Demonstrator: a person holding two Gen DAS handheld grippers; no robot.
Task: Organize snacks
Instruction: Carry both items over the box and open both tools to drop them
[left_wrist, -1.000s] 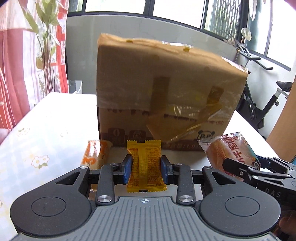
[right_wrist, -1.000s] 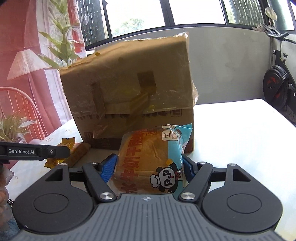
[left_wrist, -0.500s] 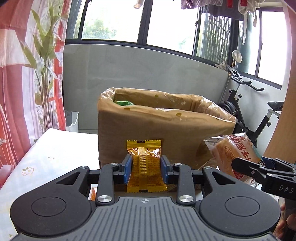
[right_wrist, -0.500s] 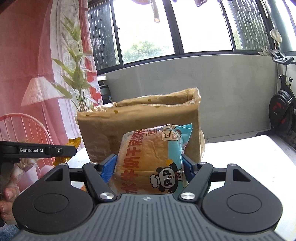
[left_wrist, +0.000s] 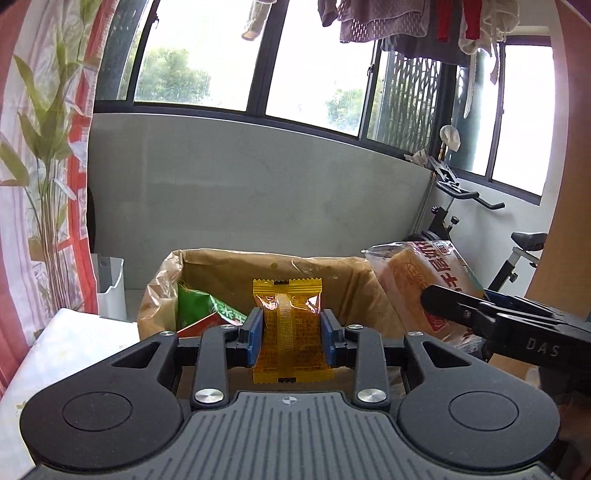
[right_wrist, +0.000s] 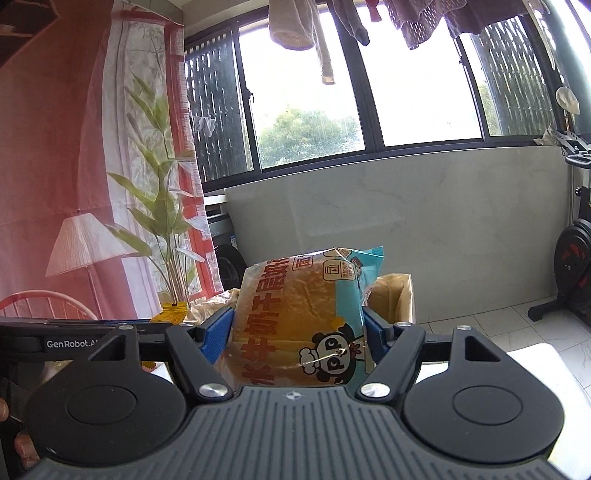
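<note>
White counter (left_wrist: 74, 354) below, window beyond. Nearest, left gripper (left_wrist: 291, 332) pinching yellow snack packet (left_wrist: 290, 325) upright; right gripper (right_wrist: 299, 336) clamped on bread bag (right_wrist: 295, 314). Both held above open cardboard box (left_wrist: 207, 269), likely for dropping beside green packet (left_wrist: 199, 306).

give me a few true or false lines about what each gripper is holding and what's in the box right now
1. The left gripper is clamped on a yellow snack packet. True.
2. The right gripper is empty. False: it holds a bread packet with a panda on the wrapper.
3. The cardboard box is sealed shut. False: its top is open.
4. A green packet already lies inside the box. True.
5. The yellow snack packet rests on the table. False: it is held up in front of the box's opening.
</note>
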